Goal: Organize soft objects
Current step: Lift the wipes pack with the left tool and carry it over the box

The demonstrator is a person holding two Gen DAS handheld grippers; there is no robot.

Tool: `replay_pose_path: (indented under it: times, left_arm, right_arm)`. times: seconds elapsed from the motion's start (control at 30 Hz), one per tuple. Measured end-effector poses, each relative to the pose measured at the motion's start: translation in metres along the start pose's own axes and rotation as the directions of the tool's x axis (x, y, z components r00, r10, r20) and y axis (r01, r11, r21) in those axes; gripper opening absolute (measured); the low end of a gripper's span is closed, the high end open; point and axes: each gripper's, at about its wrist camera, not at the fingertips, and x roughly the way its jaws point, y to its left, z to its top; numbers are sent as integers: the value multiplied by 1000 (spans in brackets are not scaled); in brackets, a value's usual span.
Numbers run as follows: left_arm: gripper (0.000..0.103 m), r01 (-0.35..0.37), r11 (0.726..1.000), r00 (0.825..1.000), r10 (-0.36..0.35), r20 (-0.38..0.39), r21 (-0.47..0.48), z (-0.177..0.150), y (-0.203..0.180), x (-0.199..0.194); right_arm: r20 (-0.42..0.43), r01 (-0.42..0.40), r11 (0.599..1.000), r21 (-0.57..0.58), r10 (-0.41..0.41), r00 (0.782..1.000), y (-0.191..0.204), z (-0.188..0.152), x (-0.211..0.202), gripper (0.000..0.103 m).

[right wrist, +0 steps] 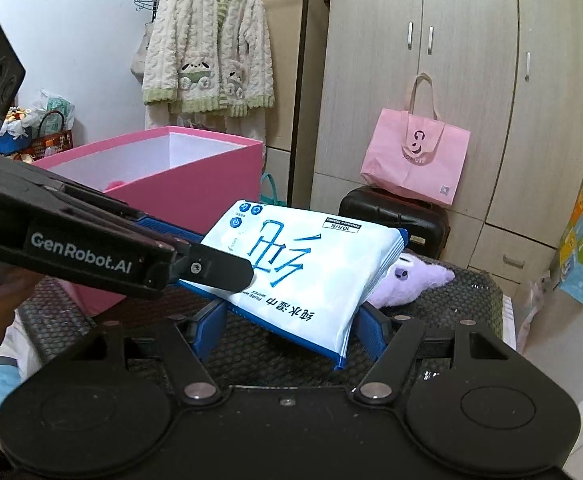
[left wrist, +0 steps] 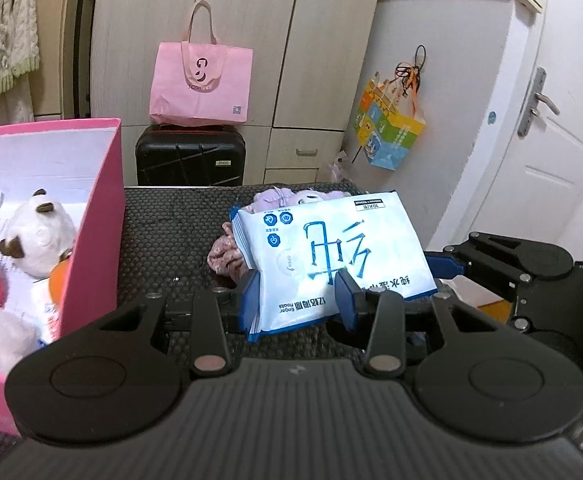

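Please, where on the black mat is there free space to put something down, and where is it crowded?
Free: the bare black mat between the pink box and the floral cloth. Crowded: the far right part, with the purple plush beneath the wipes pack.

Left tool (left wrist: 299, 292) clamped shut on wipes pack (left wrist: 331, 256), pointing forward and down. Right tool (right wrist: 291, 332) half-spread, blue fingers (right wrist: 371, 334) flanking pack's near edge; left tool's finger crosses ahead-left.
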Motion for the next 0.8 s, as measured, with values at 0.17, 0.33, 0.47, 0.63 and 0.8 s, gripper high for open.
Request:
replay_pose_path:
  times: [0.17,0.33,0.47,0.63,0.8]
  left_arm:
    - [39,4,999,1000,-4,-9,34,-9,-7,-23]
    - [39,12,999,999,-10,-36,48,-19,-8,-41]
    - [39,23,999,998,-20,-62,45,-28,-5,-57]
    - [40,31,999,995,-28,-96,33,-40,2,-78]
    - [39,30,999,989,-27,-144,23,-57,13,-99]
  right_arm:
    - [-11,-3,1000,16,3,1000,13,-3,-17,73]
    - [-30,-4,999,33,5,1000,31,-9,-32,73]
    - [-47,-4,999,34,6,999,46,-14,-42,73]
    - [-73,-18,1000,24,20,997,67,-17,-54,73]
    - [-98,-50,999,3,50,994,93,-20,-62,72]
